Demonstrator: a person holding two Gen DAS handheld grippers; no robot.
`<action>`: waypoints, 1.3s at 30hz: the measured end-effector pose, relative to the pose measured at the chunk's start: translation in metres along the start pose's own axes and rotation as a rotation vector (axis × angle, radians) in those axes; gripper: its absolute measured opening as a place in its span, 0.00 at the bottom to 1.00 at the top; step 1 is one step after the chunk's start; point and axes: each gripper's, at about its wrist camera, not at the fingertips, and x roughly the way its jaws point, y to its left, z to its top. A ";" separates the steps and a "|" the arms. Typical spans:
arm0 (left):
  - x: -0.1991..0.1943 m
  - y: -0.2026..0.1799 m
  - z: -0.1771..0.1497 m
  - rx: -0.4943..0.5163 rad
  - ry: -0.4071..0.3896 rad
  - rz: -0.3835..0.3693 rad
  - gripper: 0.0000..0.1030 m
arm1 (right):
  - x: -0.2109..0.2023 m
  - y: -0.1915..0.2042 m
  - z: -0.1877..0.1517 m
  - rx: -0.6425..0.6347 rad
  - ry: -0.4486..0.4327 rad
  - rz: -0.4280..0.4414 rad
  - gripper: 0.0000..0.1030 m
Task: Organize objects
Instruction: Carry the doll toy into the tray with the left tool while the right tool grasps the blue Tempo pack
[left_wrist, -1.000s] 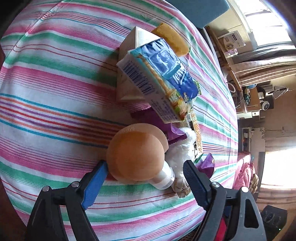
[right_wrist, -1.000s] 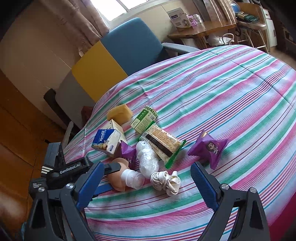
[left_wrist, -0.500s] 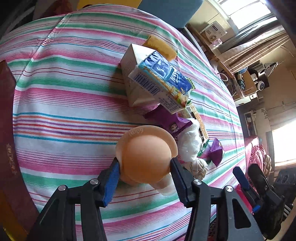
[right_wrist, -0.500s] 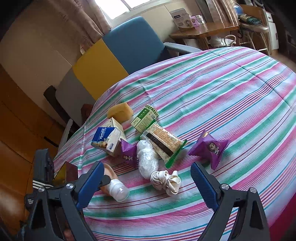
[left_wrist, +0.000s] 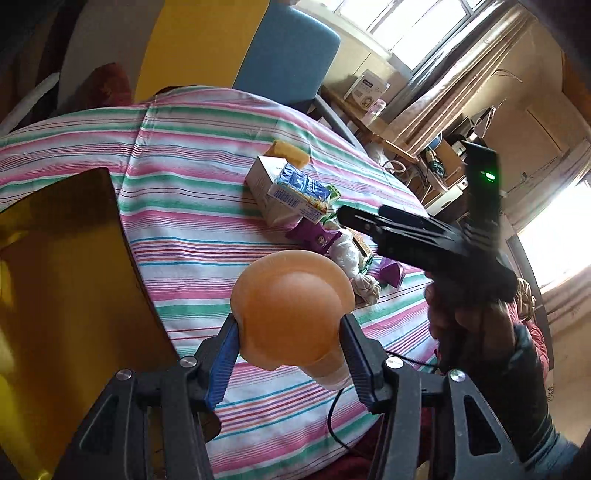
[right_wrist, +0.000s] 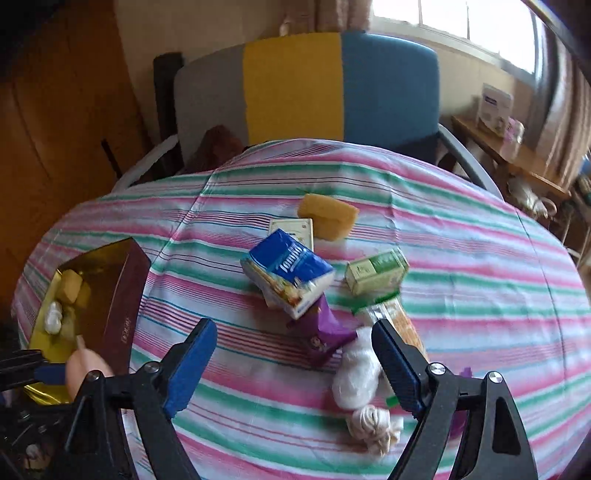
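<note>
The left gripper (left_wrist: 290, 354) is closed on a peach-coloured pump bottle (left_wrist: 291, 314), its blue pads pressed against both sides of the rounded body, which is held up off the striped worktop (left_wrist: 192, 221), just beside the gold-lined box (left_wrist: 66, 295) at the worktop's left edge. In the right wrist view that box (right_wrist: 110, 295) has a maroon outer wall and holds a yellow sponge piece (right_wrist: 72, 286) and a white bundle (right_wrist: 53, 317). The right gripper (right_wrist: 291, 365) is wide open with nothing between its fingers, hovering above the cluster in the middle of the worktop: a blue tissue pack (right_wrist: 290, 273) leaning on a small carton, a purple snack packet (right_wrist: 321, 338), a white plastic-wrapped bundle (right_wrist: 356, 376), a knotted cream cloth (right_wrist: 371, 424), a green box (right_wrist: 376, 271) and a yellow sponge (right_wrist: 328, 216) farther back.
</note>
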 end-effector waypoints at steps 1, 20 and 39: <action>-0.013 0.007 -0.003 -0.001 -0.019 -0.002 0.53 | 0.011 0.006 0.010 -0.047 0.025 -0.015 0.86; -0.144 0.166 -0.069 -0.223 -0.088 0.267 0.53 | 0.087 0.033 0.037 -0.260 0.194 -0.103 0.54; -0.092 0.213 -0.066 -0.179 0.158 0.433 0.53 | -0.030 0.099 -0.048 -0.185 -0.041 0.101 0.54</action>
